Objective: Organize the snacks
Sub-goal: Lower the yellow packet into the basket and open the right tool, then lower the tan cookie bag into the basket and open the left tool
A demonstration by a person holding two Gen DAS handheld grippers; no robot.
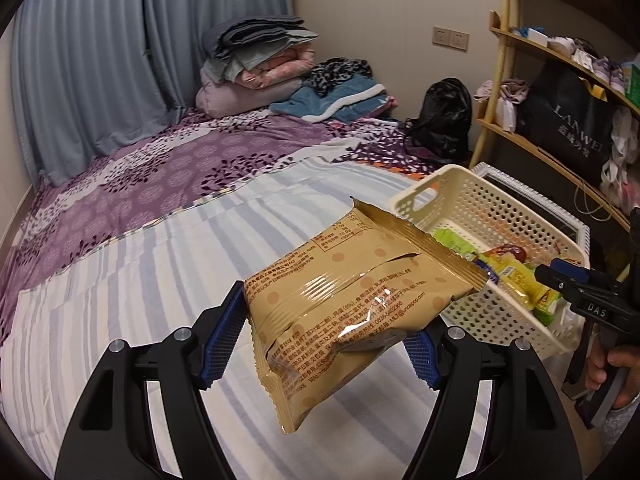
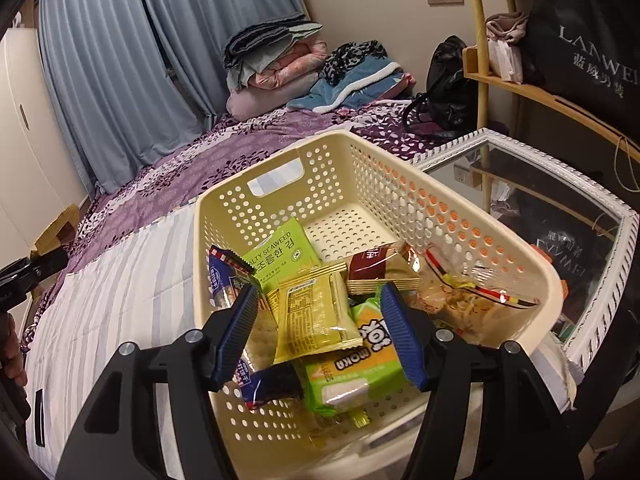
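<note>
My left gripper (image 1: pixel 324 334) is shut on a tan snack packet (image 1: pixel 352 304) and holds it above the striped bed sheet, left of the cream perforated basket (image 1: pixel 496 204). The basket (image 2: pixel 400 184) holds several snack packets: a green seaweed packet (image 2: pixel 280 250), a yellow packet (image 2: pixel 316 312), a green-orange wafer packet (image 2: pixel 360 364), a blue packet (image 2: pixel 226 276) and a clear noodle bag (image 2: pixel 472 292). My right gripper (image 2: pixel 320 332) is open over the basket's near end, its blue pads either side of the yellow packet. It also shows at the right edge of the left wrist view (image 1: pixel 560 276).
The basket sits on a bed with a striped sheet (image 1: pixel 160 280) and purple cover (image 1: pixel 168 176). Folded bedding (image 1: pixel 256 64) lies at the far end. A white-framed mirror (image 2: pixel 560 216) lies right of the basket. A wooden shelf (image 1: pixel 552 120) with bags stands at right.
</note>
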